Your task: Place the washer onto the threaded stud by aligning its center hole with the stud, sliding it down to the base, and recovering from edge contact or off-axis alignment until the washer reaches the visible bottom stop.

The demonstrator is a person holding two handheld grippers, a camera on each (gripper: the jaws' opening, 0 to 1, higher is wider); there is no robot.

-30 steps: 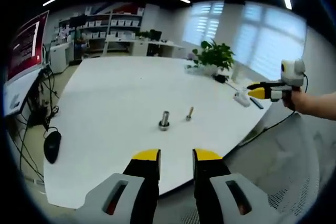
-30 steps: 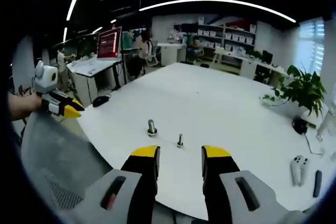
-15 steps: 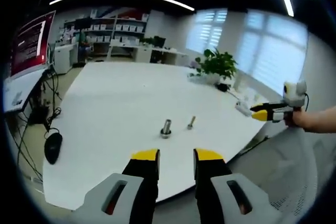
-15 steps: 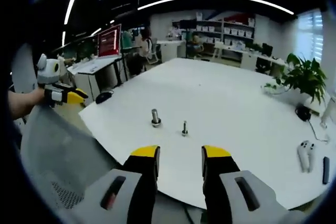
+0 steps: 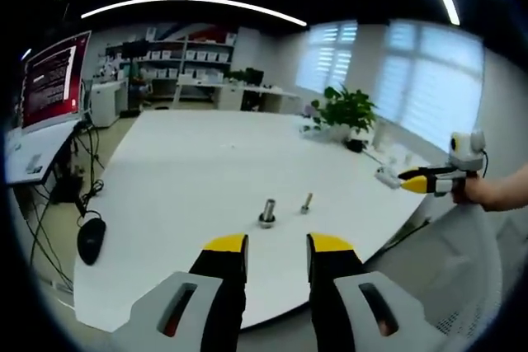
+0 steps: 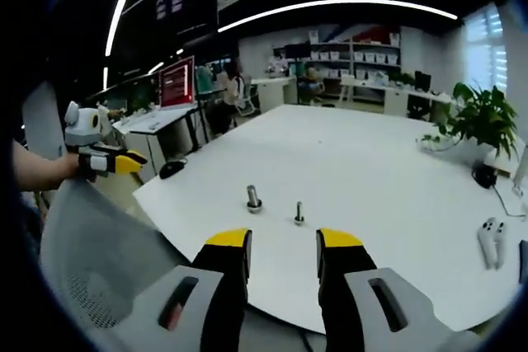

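Observation:
Two small metal parts stand upright near the front edge of the white table. One is a thick threaded stud on a wider round base. Beside it is a thinner, shorter bolt. They are too small to make out a separate washer. My left gripper is open, holds nothing, and hangs short of the table edge. My right gripper is likewise open and off the table. Each shows in the other's view, held by a hand: the right gripper and the left gripper.
A grey mesh chair back lies between the grippers and the table. A potted plant, a white controller and a dark cable device sit at the table's far side. A mouse and a red monitor are off to the left.
Both cameras have shifted, so the stud and bolt sit a little lower and to the right in each view. In the left gripper view the right gripper shows lower. Both grippers stay open.

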